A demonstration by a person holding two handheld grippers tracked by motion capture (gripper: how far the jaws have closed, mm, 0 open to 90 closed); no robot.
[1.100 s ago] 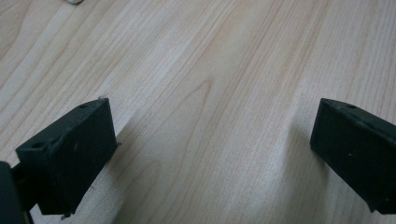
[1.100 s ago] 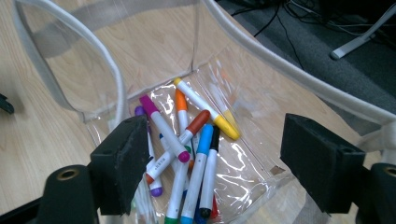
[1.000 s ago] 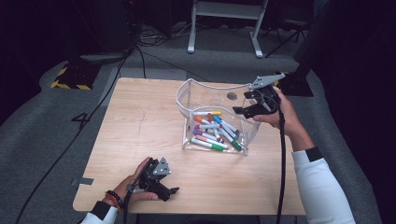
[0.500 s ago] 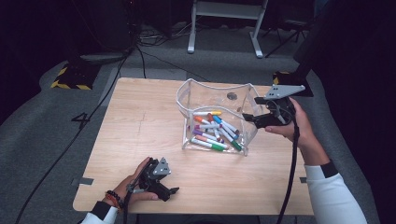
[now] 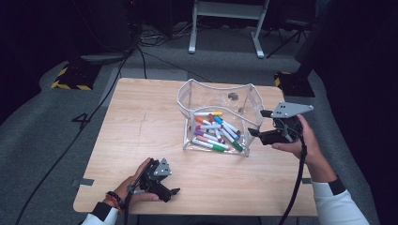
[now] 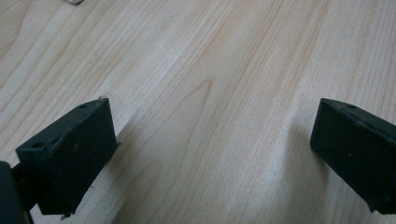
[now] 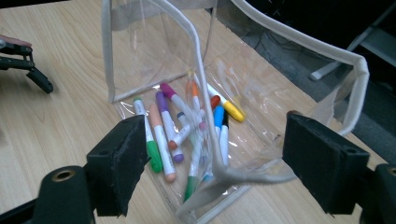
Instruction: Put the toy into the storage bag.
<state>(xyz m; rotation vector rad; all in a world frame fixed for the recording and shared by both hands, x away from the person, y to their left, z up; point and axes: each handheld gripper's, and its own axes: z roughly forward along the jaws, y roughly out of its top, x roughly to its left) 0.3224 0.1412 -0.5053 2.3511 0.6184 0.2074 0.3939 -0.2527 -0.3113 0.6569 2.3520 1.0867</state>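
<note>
Pale wooden table (image 5: 141, 126) on grey carpet, dark room. Clear plastic pouch (image 5: 213, 101) of coloured marker pens (image 5: 217, 132) stands mid-table; right gripper (image 5: 257, 126), jaws apart (holding nothing), sits just beside its right edge. Left gripper (image 5: 170, 187) rests near the front edge, jaws wide, well apart from the pouch.

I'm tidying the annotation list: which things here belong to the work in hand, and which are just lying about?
In the job:
clear pouch
markers
right gripper, jaws open at the pouch's corner

Lying about:
left gripper, open, idle on the table
metal stand and floor cables
</note>
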